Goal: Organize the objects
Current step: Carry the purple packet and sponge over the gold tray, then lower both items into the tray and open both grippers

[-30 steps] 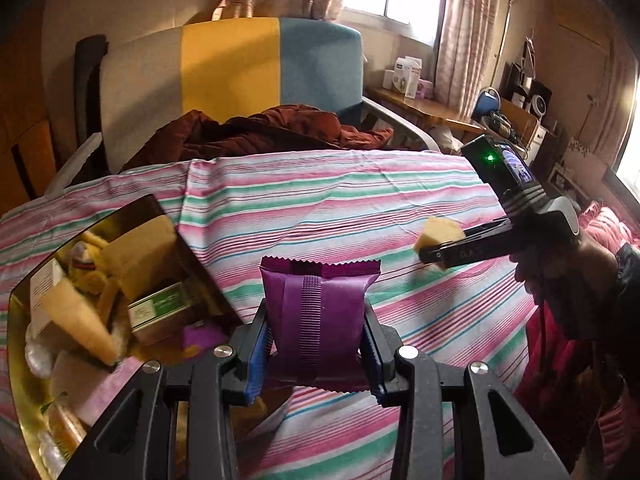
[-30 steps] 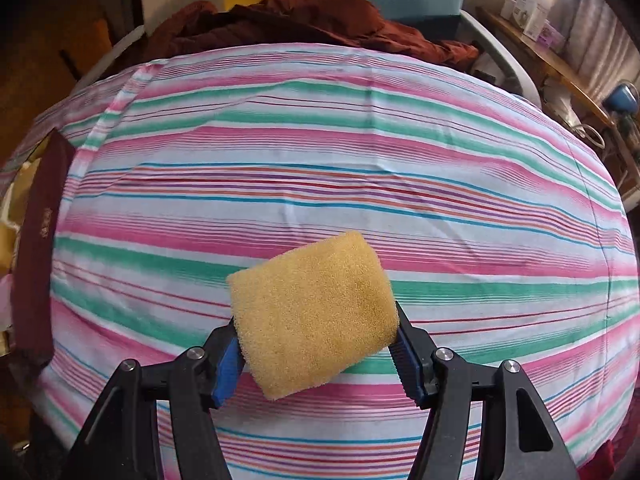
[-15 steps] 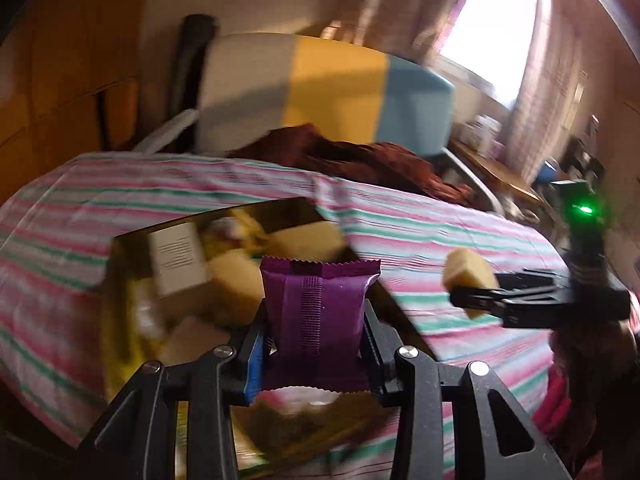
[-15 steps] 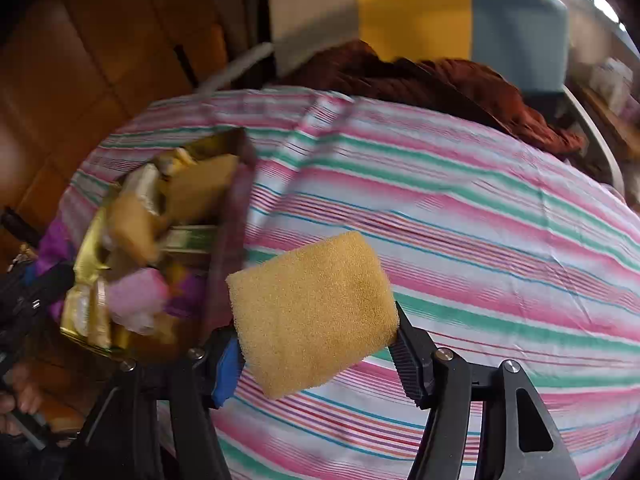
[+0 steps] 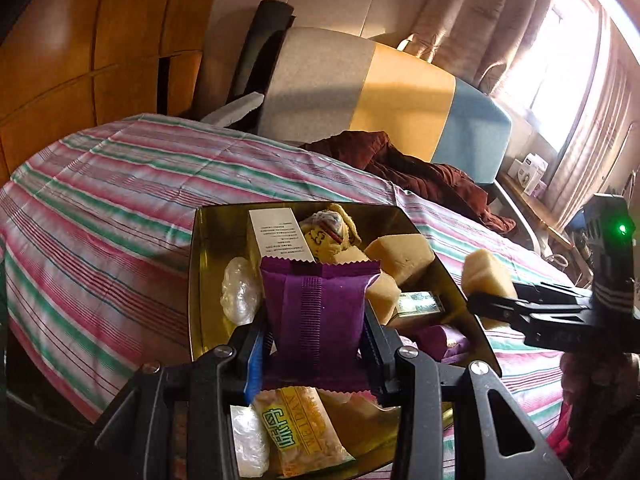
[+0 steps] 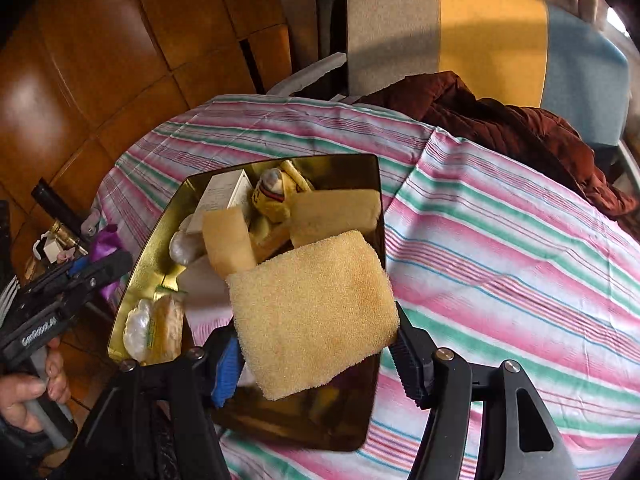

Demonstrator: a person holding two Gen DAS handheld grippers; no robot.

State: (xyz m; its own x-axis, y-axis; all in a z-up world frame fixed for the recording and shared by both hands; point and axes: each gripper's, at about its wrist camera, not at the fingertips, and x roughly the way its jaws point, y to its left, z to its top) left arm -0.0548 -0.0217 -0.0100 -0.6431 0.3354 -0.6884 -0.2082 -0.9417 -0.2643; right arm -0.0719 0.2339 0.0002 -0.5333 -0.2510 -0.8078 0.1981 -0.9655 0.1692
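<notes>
The left hand-held gripper (image 5: 316, 344) clamps a glossy purple foil snack packet (image 5: 318, 316) with crimped, saw-toothed ends, held upright over the near end of a shiny gold rectangular metal tray (image 5: 200, 280). The right hand-held gripper (image 6: 316, 356) squeezes a porous, coarse-grained yellow sponge block (image 6: 312, 312) by its two sides, tilted above the same tray's right rim. The tray lies on a surface covered by a pink, green and white striped cloth (image 6: 500, 264), and holds more foam-like yellow blocks (image 5: 400, 256), a white printed carton (image 5: 280, 236), a crinkly clear plastic-wrapped lump (image 5: 238, 296), a yellow cracker packet (image 5: 300, 428) and a small knitted yellow toy (image 5: 328, 232). A rumpled dark red quilted jacket (image 6: 500, 120) lies at the far edge.
</notes>
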